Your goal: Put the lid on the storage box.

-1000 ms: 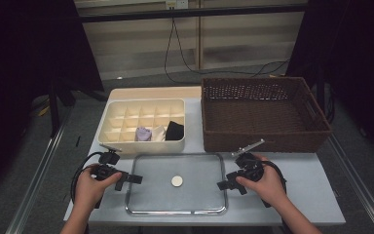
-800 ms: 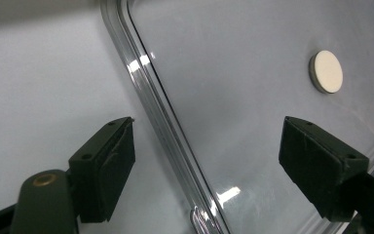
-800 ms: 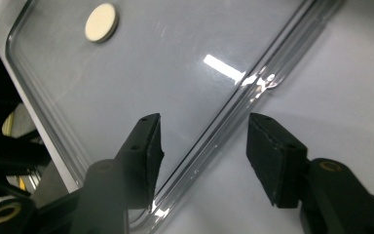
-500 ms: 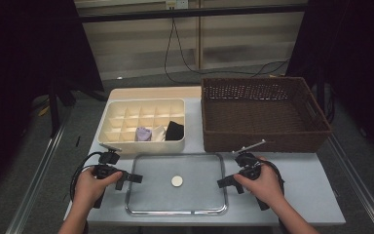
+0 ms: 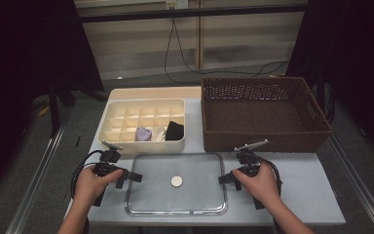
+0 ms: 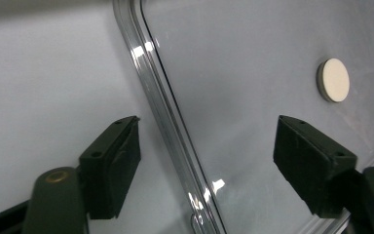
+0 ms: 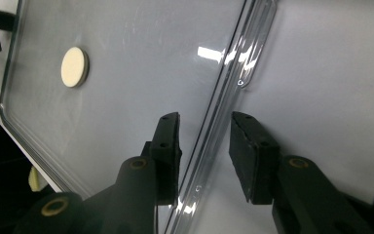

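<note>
While a person's two hands rest at the near edge of a grey table [image 5: 302, 195], each holds a black gripper at one side of a clear flat lid [image 5: 175, 184]. This lid lies flat on the table just in front of a cream divided box [image 5: 143, 123], with a small round cream knob [image 5: 176, 181] at its middle. Beside the box stands a brown woven basket [image 5: 263, 111]. At the lid's left rim, the left gripper [image 6: 207, 161] has its jaws spread wide, one on each side of the rim and not touching it. At the right rim, the right gripper [image 7: 204, 146] has just been closing: its jaws straddle the rim closely, a narrow gap showing on each side, so nothing is grasped yet.
</note>
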Available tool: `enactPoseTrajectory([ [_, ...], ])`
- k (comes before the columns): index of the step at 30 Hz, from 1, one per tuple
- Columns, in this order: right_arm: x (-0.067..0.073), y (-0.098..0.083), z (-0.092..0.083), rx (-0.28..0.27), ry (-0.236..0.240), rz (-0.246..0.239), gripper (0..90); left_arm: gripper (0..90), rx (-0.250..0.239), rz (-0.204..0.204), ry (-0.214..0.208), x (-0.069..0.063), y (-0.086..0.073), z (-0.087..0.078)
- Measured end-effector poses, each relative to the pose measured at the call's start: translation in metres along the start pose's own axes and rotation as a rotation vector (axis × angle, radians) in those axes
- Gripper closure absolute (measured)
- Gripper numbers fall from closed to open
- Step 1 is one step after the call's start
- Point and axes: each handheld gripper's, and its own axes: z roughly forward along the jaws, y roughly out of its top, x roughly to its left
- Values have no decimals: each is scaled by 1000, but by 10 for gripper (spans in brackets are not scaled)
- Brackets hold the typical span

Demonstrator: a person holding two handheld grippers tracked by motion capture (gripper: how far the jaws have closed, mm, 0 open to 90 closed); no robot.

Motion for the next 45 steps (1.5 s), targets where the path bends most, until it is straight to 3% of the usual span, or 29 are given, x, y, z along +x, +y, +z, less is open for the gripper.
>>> enactPoseTrajectory([
  [5,2,4,3,7,-16,6,684,332,-36,-29,-10,2,-3,0],
  [8,3,6,5,14,0,33,685,334,-30,-2,5,2,-3,-1],
  [13,6,5,6,3,-15,16,720,407,-22,-21,2,6,-2,-3],
  [15,5,4,6,1,-9,25,728,407,-29,-16,8,6,-3,-2],
  [23,7,1,6,-30,-16,-20,720,451,-45,-43,16,7,-5,-3],
  [26,5,0,6,-35,-5,-28,721,491,-63,-60,12,9,-7,-4],
  [28,6,-1,6,-39,-3,-26,720,536,-82,-93,-13,13,-9,-5],
  [36,5,-1,6,-44,1,-34,718,498,-82,-91,-14,13,-9,-4],
  [38,4,-1,7,-44,16,-30,718,491,-81,-113,-24,13,-9,-4],
  [45,3,-1,7,-43,28,-51,715,465,-93,-121,-35,14,-10,-4],
])
